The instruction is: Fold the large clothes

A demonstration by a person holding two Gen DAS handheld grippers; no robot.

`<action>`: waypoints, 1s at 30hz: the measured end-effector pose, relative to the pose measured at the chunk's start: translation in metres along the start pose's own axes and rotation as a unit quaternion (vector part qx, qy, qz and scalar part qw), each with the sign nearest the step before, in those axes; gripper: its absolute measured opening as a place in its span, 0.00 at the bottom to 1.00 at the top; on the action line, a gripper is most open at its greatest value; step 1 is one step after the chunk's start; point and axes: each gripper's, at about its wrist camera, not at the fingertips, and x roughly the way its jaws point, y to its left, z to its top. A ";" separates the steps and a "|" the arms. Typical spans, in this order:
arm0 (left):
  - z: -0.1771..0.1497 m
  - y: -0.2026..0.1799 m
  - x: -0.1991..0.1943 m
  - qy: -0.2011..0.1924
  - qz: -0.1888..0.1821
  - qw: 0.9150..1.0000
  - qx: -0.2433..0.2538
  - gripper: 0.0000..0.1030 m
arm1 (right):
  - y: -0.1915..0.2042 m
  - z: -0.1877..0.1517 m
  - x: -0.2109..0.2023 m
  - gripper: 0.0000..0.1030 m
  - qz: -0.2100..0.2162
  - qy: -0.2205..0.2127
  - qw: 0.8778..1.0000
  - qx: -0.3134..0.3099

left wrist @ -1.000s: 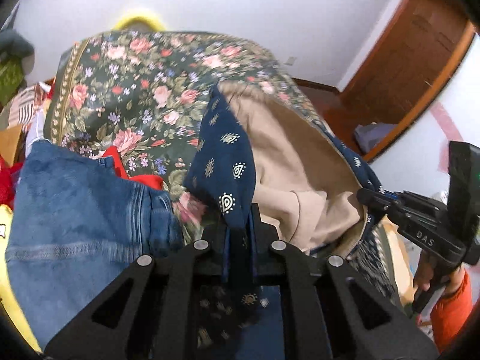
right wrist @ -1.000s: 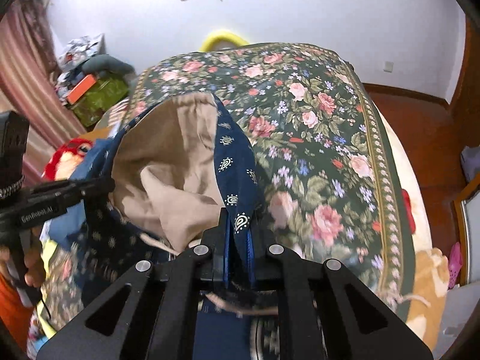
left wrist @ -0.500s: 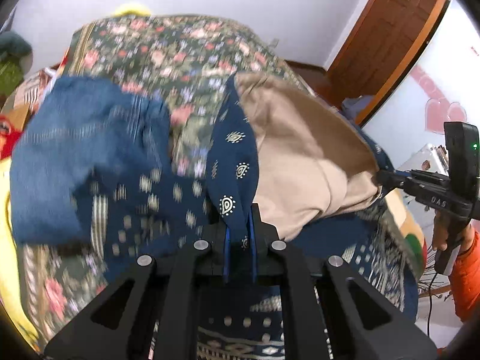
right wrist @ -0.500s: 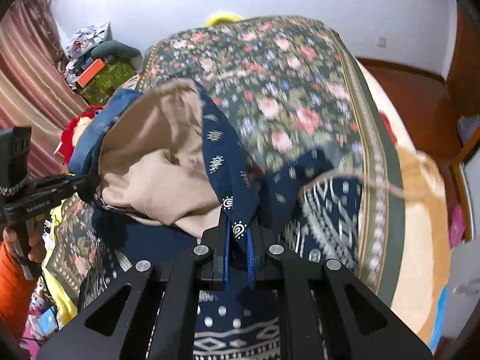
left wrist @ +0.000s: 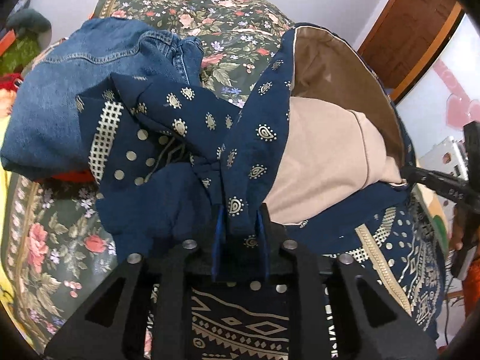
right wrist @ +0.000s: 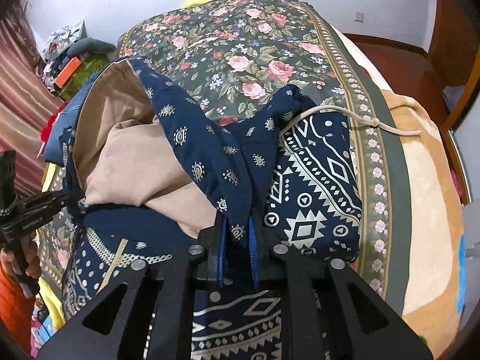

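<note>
A navy patterned garment with a beige lining is stretched between my two grippers over the floral bed. My left gripper is shut on one edge of its opening. My right gripper is shut on the opposite edge. The lining bulges out between them. Its lower part lies on the bed with a beige drawstring trailing to the right. The right gripper also shows at the right of the left wrist view, and the left gripper at the left of the right wrist view.
A floral bedspread covers the bed. Blue jeans lie bunched at its left with red cloth under them. A tan blanket hangs at the right side. A wooden door and cluttered bags stand by the walls.
Both grippers have lowered toward the bed with the garment held. Its lower part has settled onto the bedspread and partly over the jeans. The drawstring has come to rest.
</note>
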 end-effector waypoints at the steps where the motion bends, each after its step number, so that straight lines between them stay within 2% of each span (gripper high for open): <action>1: 0.001 -0.001 -0.002 -0.001 0.005 1.000 0.004 0.27 | 0.001 0.002 -0.003 0.18 0.004 0.002 1.000 -0.002; 4: 0.006 -0.004 -0.009 -0.007 0.015 1.000 0.007 0.33 | 0.007 0.006 -0.015 0.31 0.007 -0.011 1.000 -0.011; 8: 0.017 -0.004 -0.022 -0.037 0.010 0.999 -0.005 0.42 | 0.021 0.015 -0.028 0.47 -0.007 -0.040 0.999 -0.035; 12: 0.035 -0.008 -0.028 -0.055 0.018 0.998 0.001 0.43 | 0.033 0.029 -0.031 0.48 -0.003 -0.060 0.997 -0.050; 19: 0.066 -0.015 -0.023 -0.063 0.009 0.998 0.013 0.45 | 0.041 0.058 -0.009 0.48 0.007 -0.059 0.997 -0.045; 24: 0.089 -0.021 -0.004 -0.053 0.006 0.998 0.023 0.45 | 0.043 0.073 0.011 0.48 0.027 -0.042 0.999 -0.020; 27: 0.099 -0.022 0.004 -0.052 0.005 0.998 0.020 0.45 | 0.045 0.081 0.024 0.48 0.025 -0.035 0.999 -0.016; 30: 0.109 -0.022 0.012 -0.051 -0.020 0.998 0.006 0.45 | 0.042 0.088 0.037 0.48 0.031 -0.022 0.999 -0.007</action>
